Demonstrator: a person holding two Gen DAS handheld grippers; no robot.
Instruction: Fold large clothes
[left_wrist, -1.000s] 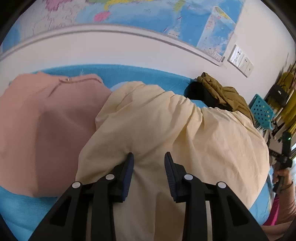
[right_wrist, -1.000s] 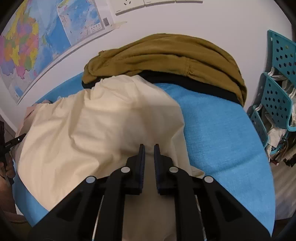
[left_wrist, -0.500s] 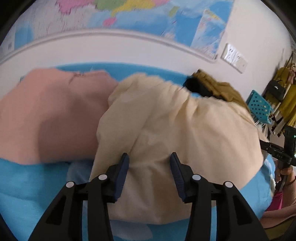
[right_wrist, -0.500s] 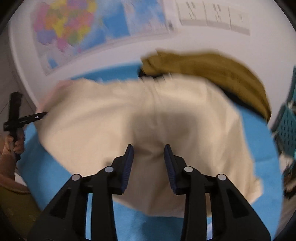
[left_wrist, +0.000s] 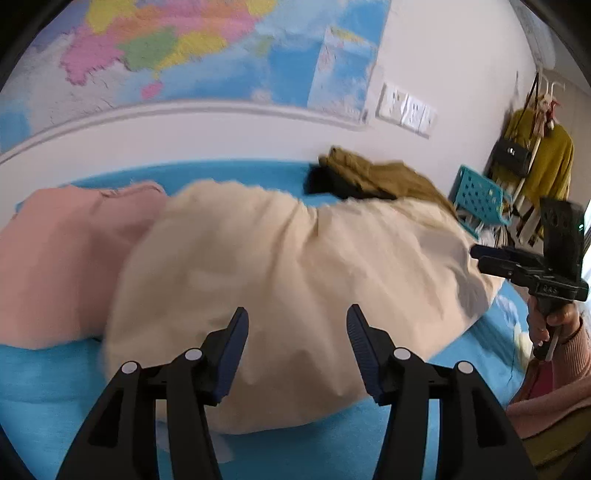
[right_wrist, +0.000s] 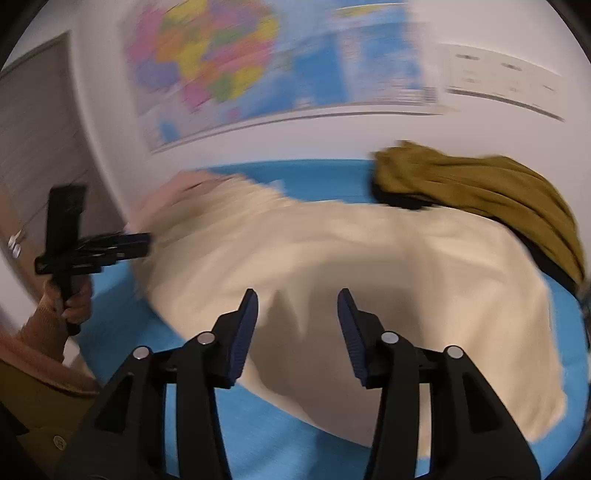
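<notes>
A large cream garment (left_wrist: 295, 266) lies folded on the blue table (left_wrist: 48, 373); it also shows in the right wrist view (right_wrist: 369, 266). My left gripper (left_wrist: 297, 345) is open and empty, held above the garment's near edge. My right gripper (right_wrist: 297, 326) is open and empty, above the garment's near edge on the other side. Each gripper shows in the other's view, the right one (left_wrist: 480, 256) at the cloth's right end, the left one (right_wrist: 142, 243) at its left end.
A pink garment (left_wrist: 62, 258) lies left of the cream one. An olive garment (right_wrist: 480, 188) on a dark one lies at the back right. A teal basket (left_wrist: 480, 199) and a coat rack (left_wrist: 535, 155) stand beyond the table. A wall map (left_wrist: 184, 51) hangs behind.
My right gripper has opened and let go of the cream garment. Both grippers have opened wider and drawn back and up from the cloth, which now lies flat.
</notes>
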